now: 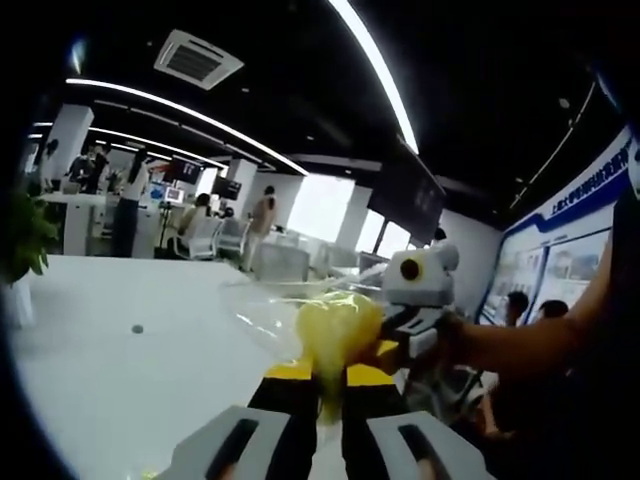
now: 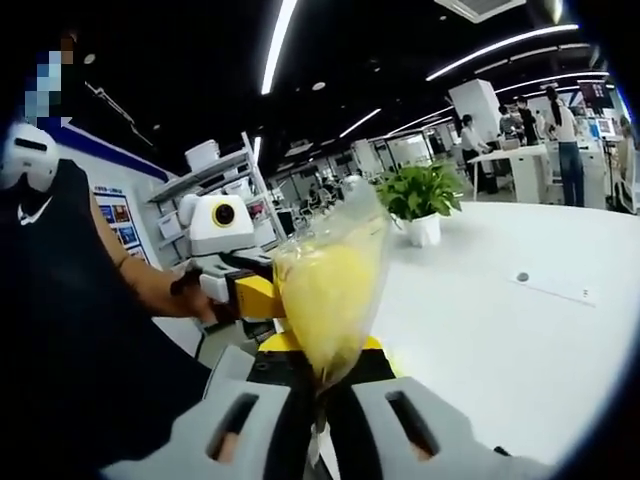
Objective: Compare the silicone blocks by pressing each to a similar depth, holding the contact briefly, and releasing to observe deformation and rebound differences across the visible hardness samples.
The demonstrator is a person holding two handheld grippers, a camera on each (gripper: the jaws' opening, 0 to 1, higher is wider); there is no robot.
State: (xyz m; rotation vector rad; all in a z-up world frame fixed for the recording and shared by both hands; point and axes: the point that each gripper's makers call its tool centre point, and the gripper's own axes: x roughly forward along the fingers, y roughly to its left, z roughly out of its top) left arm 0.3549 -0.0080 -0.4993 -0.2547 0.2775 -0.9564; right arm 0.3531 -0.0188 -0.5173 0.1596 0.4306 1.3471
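Note:
A clear plastic bag (image 1: 262,308) with a soft yellow block (image 1: 336,328) inside hangs in the air between both grippers. In the left gripper view my left gripper (image 1: 328,402) is shut on the bag's lower edge, just under the yellow block. My right gripper (image 1: 388,350) comes in from the right, its yellow-tipped jaws against the bag's other side. In the right gripper view the right gripper (image 2: 322,386) pinches the bottom of the bag (image 2: 350,225), and the yellow block (image 2: 325,290) stands above it. The left gripper (image 2: 258,297) meets the bag from the left.
A wide white table (image 1: 110,390) lies below, with a small grey dot (image 1: 137,328) on it. A potted plant (image 2: 420,195) stands on the table (image 2: 500,350) farther back. A person's arm (image 1: 520,345) holds the right gripper. Several people stand at desks behind.

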